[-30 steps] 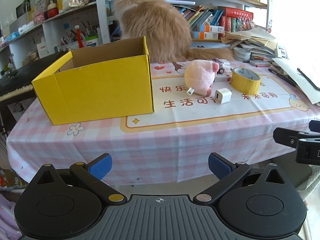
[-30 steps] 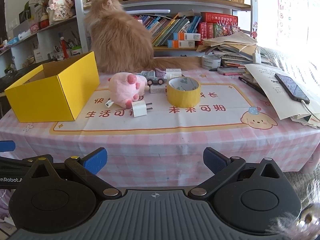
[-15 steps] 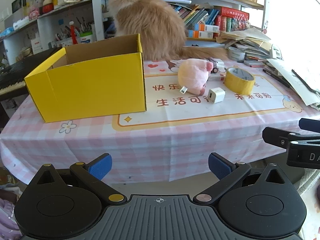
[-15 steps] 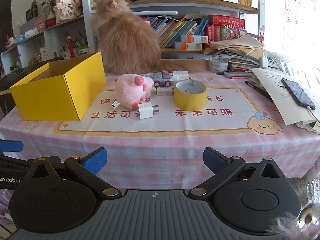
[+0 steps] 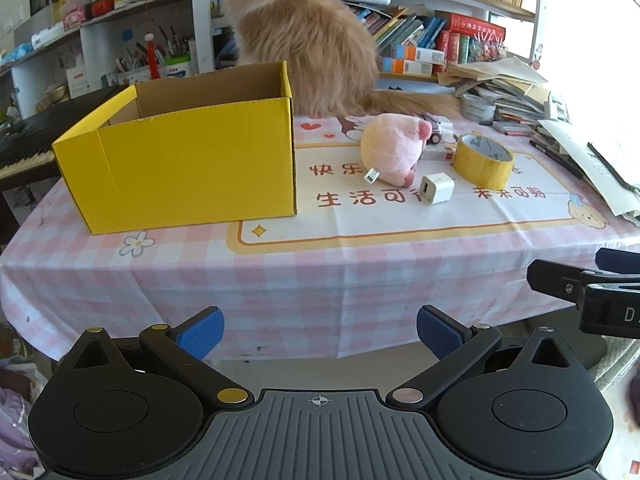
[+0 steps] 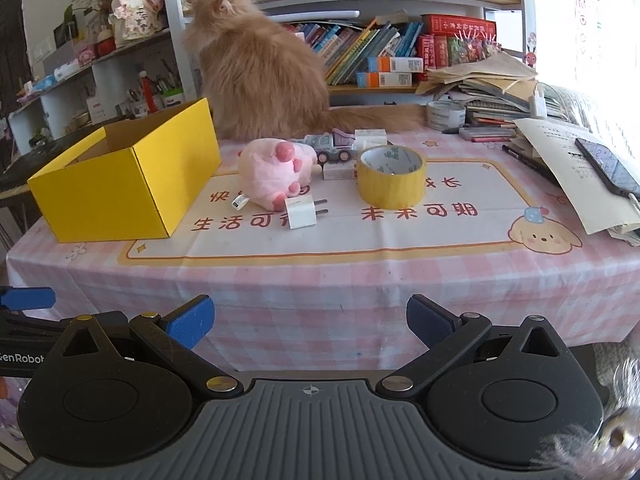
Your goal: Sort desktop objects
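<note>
Both the left gripper [image 5: 318, 330] and right gripper [image 6: 310, 322] hang wide open and empty short of the tabletop [image 6: 360, 288], where ahead the light, rigid charger [image 6: 301, 211], prongs pointing right, looks best pinched across its flat sides.

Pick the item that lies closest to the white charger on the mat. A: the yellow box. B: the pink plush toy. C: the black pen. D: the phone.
B: the white charger sits right against the foot of the pink plush toy, while the yellow box stands apart to one side.
</note>
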